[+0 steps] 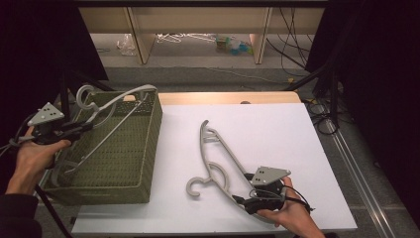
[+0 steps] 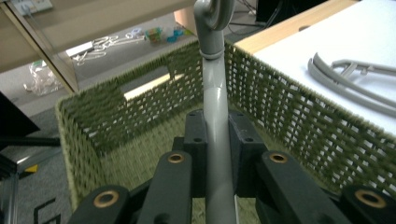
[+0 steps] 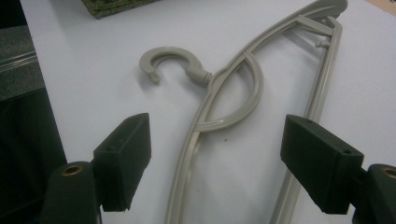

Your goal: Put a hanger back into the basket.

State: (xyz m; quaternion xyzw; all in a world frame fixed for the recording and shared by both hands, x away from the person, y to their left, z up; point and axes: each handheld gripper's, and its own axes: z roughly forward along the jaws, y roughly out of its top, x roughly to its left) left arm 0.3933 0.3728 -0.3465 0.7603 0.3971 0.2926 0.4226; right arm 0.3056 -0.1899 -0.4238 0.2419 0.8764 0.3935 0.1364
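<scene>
A person works at a white table (image 1: 277,129) with a gripper in each hand. At the left stands a green woven basket (image 1: 143,163). The left gripper (image 1: 81,128) hovers over the basket, its jaws pinched tight on the neck of a grey plastic hanger (image 1: 116,101), which slants across the basket's opening with its hook (image 1: 85,94) rising above the far left corner. The left gripper view shows the same hanger's stem (image 2: 217,140) clamped between the two black pads. A second grey hanger (image 1: 218,153) lies flat on the table, right of the basket. The right gripper (image 1: 242,201) rests at that hanger's near end, its jaws spread wide, one on either side of the hanger's frame, not pressing it.
</scene>
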